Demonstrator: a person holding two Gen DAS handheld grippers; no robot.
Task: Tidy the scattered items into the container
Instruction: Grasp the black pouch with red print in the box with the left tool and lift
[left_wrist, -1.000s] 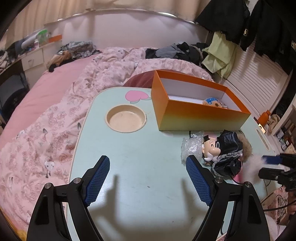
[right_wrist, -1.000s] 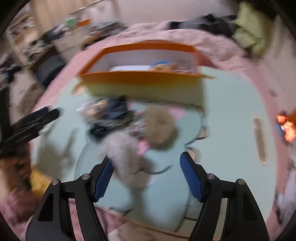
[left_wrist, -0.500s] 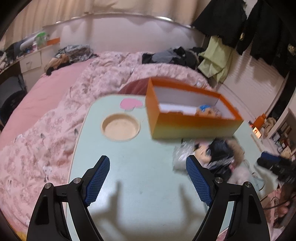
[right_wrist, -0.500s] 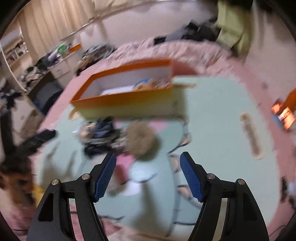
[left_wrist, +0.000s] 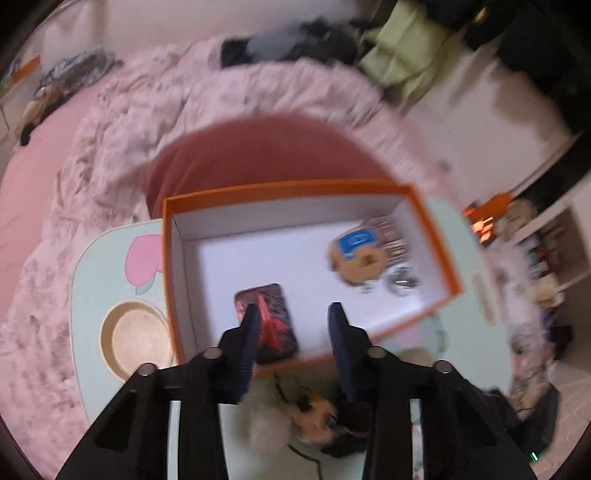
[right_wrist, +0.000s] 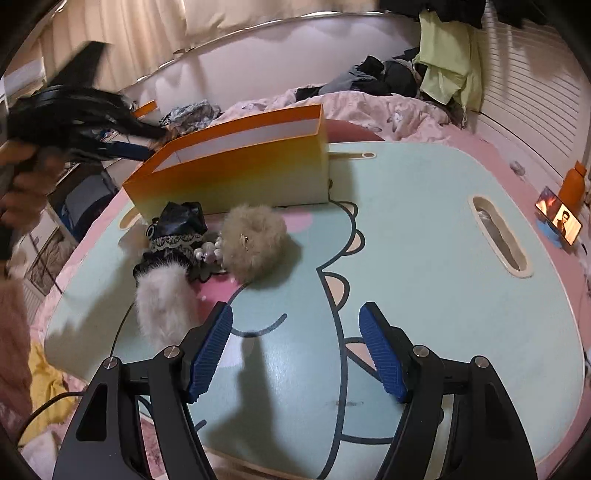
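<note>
Both are empty: left claw just closed narrow, box below; we fear wide right claw shoves pompom ahead.

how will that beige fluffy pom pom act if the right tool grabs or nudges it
The beige pom pom looks like loose fur all over, so it will probably squash between the right tool pads. It seems light for its bulk. Being roundish, a nudge may roll it across the smooth table.

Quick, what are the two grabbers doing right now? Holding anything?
Left gripper: jaws have just been closing, a gap is left, nothing seen between them.
Right gripper: jaws open wide, holding nothing.
</note>
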